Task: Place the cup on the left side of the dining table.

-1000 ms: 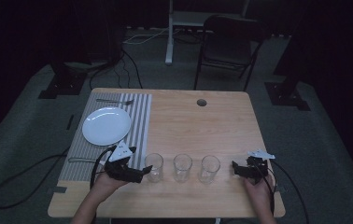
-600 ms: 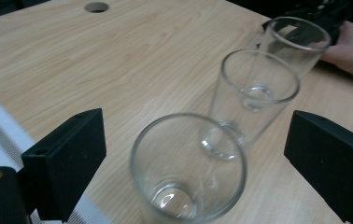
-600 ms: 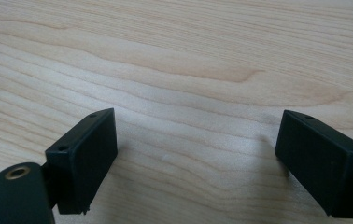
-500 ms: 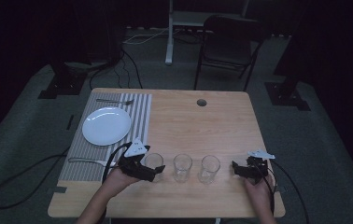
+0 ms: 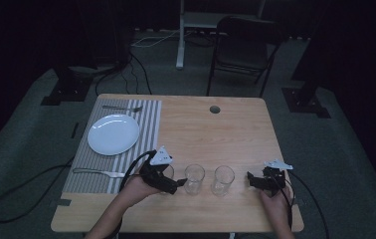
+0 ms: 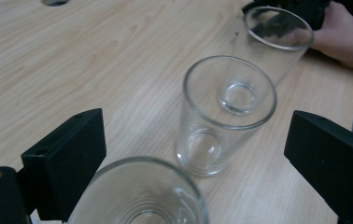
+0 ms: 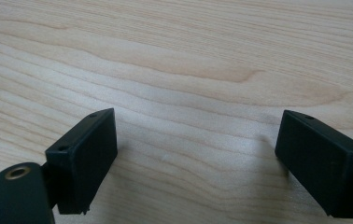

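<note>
Three clear empty glasses stand in a row near the table's front edge: a left glass (image 5: 166,173), a middle glass (image 5: 194,178) and a right glass (image 5: 224,180). My left gripper (image 5: 173,181) is open, its jaws on either side of the left glass (image 6: 142,193), whose rim shows low in the left gripper view. Beyond it I see the middle glass (image 6: 226,116) and the right glass (image 6: 272,39). My right gripper (image 5: 252,180) rests to the right of the row, open over bare wood (image 7: 193,56), nothing between its fingers (image 7: 88,156).
A white plate (image 5: 113,134) lies on a striped placemat (image 5: 148,124) at the left, with a fork (image 5: 121,107) behind it and another utensil (image 5: 96,173) in front. A cable hole (image 5: 215,109) is at the back. A chair (image 5: 245,45) stands beyond the table.
My left gripper has moved right along the front edge, up to the left glass, and its jaws now stand around it. The right gripper has stayed put.
</note>
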`<state>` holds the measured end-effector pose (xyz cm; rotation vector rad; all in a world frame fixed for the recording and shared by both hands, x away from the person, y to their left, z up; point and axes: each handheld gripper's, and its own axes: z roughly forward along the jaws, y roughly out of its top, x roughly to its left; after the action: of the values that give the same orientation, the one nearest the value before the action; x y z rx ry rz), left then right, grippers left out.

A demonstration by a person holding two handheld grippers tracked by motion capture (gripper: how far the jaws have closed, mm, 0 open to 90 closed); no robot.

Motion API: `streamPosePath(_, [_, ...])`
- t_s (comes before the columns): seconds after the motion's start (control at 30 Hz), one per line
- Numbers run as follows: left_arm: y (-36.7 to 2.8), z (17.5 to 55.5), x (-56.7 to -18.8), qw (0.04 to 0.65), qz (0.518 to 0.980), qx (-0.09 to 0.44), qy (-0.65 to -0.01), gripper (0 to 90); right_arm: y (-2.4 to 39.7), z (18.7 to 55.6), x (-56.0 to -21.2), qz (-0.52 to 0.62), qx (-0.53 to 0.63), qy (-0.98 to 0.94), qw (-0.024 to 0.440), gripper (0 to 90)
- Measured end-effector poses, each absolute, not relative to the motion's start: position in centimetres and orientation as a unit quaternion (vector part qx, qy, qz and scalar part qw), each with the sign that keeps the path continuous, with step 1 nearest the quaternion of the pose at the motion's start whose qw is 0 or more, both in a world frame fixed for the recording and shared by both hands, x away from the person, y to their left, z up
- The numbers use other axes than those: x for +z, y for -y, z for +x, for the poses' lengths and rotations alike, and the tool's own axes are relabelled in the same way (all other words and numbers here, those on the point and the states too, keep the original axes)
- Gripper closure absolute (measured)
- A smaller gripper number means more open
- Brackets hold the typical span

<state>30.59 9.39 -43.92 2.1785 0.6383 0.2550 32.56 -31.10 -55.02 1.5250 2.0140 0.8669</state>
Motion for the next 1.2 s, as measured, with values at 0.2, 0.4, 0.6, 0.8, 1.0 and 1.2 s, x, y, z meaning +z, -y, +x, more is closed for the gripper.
streamPosePath(0.2, [-7.8,30.7,-43.8,0.395,0.881,0.102,-0.241,6.1,31.1,32.6,-55.0,0.555,0.316,-0.733,0.233,12.5])
streamPosePath(0.4, [-6.4,30.9,-44.0,0.369,0.892,0.103,-0.24,6.2,31.1,32.6,-55.0,0.555,0.316,-0.733,0.233,12.5])
streamPosePath(0.6, [-5.4,31.1,-44.1,0.357,0.896,0.103,-0.244,10.2,31.1,32.6,-55.0,0.555,0.316,-0.733,0.233,12.5])
streamPosePath(0.8, [-4.1,31.3,-44.1,0.336,0.908,0.086,-0.235,10.2,31.1,32.6,-55.0,0.555,0.316,-0.733,0.233,12.4])
streamPosePath(1.0, [-3.1,31.7,-44.4,0.32,0.915,0.075,-0.233,14.7,31.1,32.6,-55.0,0.555,0.316,-0.733,0.234,12.6])
streamPosePath(1.2, [-2.6,31.9,-44.4,0.297,0.92,0.077,-0.244,23.7,31.1,32.6,-55.0,0.555,0.316,-0.733,0.234,12.6])
